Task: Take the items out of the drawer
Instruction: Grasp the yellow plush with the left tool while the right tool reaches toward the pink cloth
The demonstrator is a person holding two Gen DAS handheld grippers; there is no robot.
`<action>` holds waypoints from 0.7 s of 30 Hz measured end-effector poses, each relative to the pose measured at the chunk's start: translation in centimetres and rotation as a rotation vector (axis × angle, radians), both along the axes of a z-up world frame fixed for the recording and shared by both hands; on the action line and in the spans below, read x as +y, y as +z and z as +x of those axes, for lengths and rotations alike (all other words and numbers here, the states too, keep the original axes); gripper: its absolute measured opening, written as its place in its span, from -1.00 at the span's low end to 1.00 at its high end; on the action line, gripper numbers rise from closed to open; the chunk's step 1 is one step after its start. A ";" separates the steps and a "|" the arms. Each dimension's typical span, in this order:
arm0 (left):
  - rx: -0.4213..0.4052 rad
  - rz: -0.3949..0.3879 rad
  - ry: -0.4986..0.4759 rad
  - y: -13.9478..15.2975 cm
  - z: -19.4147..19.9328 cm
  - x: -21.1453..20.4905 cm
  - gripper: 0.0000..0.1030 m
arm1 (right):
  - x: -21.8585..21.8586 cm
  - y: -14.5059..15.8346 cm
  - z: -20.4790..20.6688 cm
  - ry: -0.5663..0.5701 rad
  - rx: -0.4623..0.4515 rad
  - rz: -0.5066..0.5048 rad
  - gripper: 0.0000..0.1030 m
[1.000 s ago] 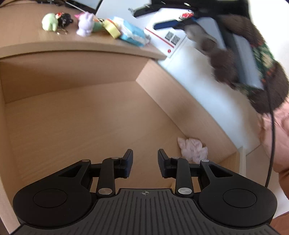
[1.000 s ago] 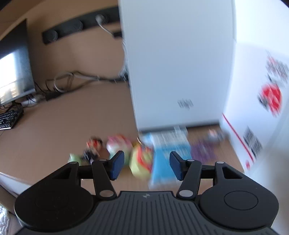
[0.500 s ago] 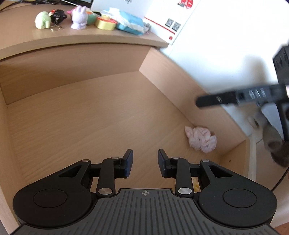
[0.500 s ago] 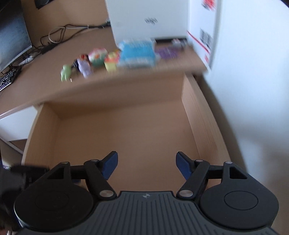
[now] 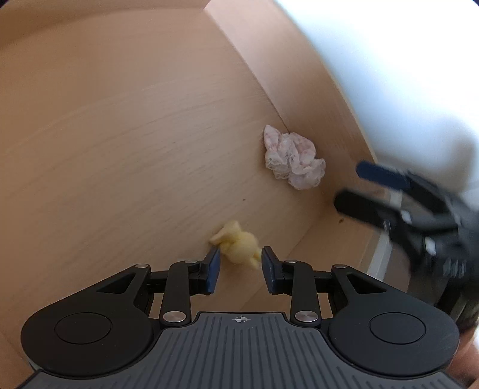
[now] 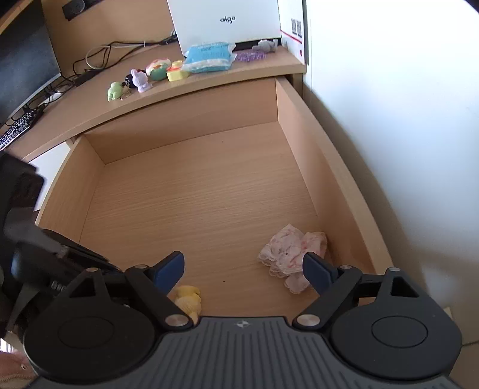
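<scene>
Drawer (image 6: 191, 191): pulled out from under the desk, light wood, nearly bare floor.
Yellow toy (image 5: 239, 245): small and fuzzy, on the drawer floor near the front, seen just ahead of the left claw's tips.
Pink cloth (image 6: 290, 254): crumpled and lacy, on the drawer floor against the right wall, well apart from the yellow toy.
Left claw (image 5: 239, 266): tilted down over the drawer, jaws partly apart, nothing held; the yellow toy shows in the gap beyond the pads, not pressed.
Right claw (image 6: 244, 269): over the drawer front, jaws wide and opening, nothing between them; the pink cloth lies just past its right pad.
Desk (image 6: 89, 104): holds a row of small figurines (image 6: 140, 79), a blue packet (image 6: 209, 57) and a white box (image 6: 227, 21).
</scene>
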State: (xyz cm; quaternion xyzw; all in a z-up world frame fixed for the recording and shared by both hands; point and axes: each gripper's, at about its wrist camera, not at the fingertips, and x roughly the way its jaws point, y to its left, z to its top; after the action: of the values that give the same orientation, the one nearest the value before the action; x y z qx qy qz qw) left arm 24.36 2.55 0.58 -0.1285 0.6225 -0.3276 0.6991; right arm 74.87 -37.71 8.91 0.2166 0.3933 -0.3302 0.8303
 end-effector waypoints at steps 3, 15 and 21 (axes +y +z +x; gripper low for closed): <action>-0.015 0.047 0.005 -0.8 0.3 -0.7 -0.36 | 0.2 0.1 -0.6 0.002 -0.010 -0.009 0.71; -0.082 0.129 -0.061 -2.6 0.9 -2.6 -0.35 | -0.5 0.4 -2.3 -0.045 -0.044 -0.019 0.72; -0.155 0.130 -0.082 -2.0 0.4 -1.0 -0.36 | -1.5 0.7 -2.7 -0.083 -0.056 -0.008 0.73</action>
State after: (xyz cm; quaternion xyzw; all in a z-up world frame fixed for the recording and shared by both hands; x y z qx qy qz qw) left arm 24.79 1.56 -1.42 -0.0315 0.5913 -0.3238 0.7380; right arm 72.18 -39.23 9.65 0.2387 0.3591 -0.3598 0.8274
